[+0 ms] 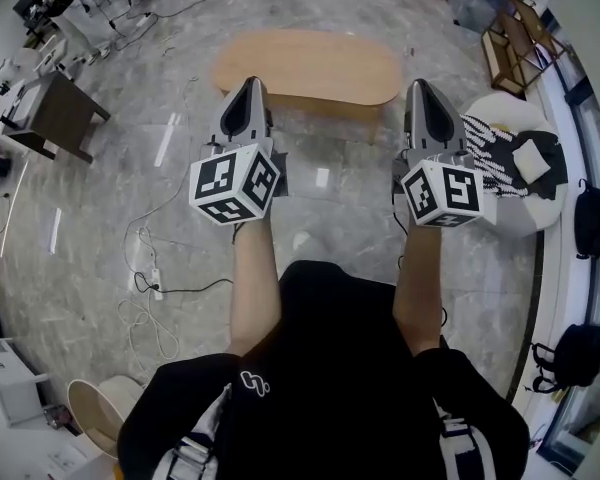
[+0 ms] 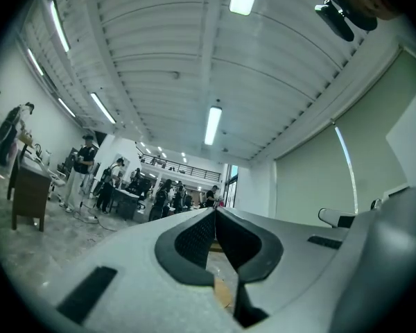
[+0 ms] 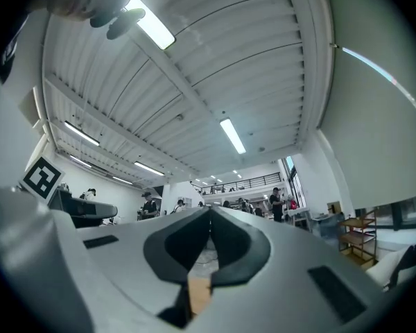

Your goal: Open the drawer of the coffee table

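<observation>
A low oval wooden coffee table (image 1: 308,66) stands on the marble floor ahead of me in the head view; no drawer front shows from here. My left gripper (image 1: 249,81) hovers short of the table's near left edge, jaws shut and empty. My right gripper (image 1: 421,86) hangs by the table's right end, also shut with nothing in it. In the left gripper view the left gripper (image 2: 214,212) points slightly upward at the ceiling, with a sliver of wood showing through the gap below the tips. The right gripper (image 3: 209,211) looks the same in its own view.
A round white seat with black-and-white cloth (image 1: 515,163) sits just right of my right gripper. A dark brown side table (image 1: 62,116) stands at the left. Cables and a power strip (image 1: 150,280) lie on the floor. A wooden shelf (image 1: 517,38) is at the far right. People stand far off.
</observation>
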A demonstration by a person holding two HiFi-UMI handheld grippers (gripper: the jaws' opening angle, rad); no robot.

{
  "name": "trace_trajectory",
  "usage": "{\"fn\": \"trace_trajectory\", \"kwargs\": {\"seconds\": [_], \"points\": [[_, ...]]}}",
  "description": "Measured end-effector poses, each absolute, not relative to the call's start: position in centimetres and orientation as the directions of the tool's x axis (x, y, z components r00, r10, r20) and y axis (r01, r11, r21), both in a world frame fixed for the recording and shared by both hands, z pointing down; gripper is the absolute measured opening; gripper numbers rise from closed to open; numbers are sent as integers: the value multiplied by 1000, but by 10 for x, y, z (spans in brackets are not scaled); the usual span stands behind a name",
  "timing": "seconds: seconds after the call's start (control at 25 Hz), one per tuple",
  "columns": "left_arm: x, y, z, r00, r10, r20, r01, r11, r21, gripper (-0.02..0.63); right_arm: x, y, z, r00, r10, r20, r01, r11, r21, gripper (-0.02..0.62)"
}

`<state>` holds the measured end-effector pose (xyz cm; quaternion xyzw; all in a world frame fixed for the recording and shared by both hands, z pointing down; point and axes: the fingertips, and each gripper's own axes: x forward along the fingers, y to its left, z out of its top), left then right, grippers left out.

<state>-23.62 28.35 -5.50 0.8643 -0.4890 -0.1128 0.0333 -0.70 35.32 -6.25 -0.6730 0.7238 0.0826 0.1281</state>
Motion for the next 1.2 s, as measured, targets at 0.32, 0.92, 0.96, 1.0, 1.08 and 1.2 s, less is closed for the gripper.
{"fn": "trace_trajectory", "kwargs": {"seconds": [0.32,0.92,0.96,1.0,1.08,1.2], "points": [[-258,269,-39,456,-869,-192,-838,-492,238,9,-3,341,-55,-109,-952,-285,-993,118,-14,11],[-266,170,-11,406,-884,-229,-858,-456,238,11,6,223,-27,-167,-952,-258,-984,175,-11,11],[-263,158,-8,408,-885,-224,-858,-455,236,9,8,210,-23,-168,-953,-251,-984,178,-14,11],[-260,145,-5,412,-885,-217,-859,-457,230,9,10,197,-19,-166,-955,-246,-984,177,-20,11],[-252,115,-2,418,-887,-195,-865,-454,212,11,16,168,-15,-154,-959,-237,-985,166,-34,11],[-242,67,-5,418,-890,-180,-874,-448,189,11,24,120,-11,-137,-965,-222,-986,154,-63,11]]}}
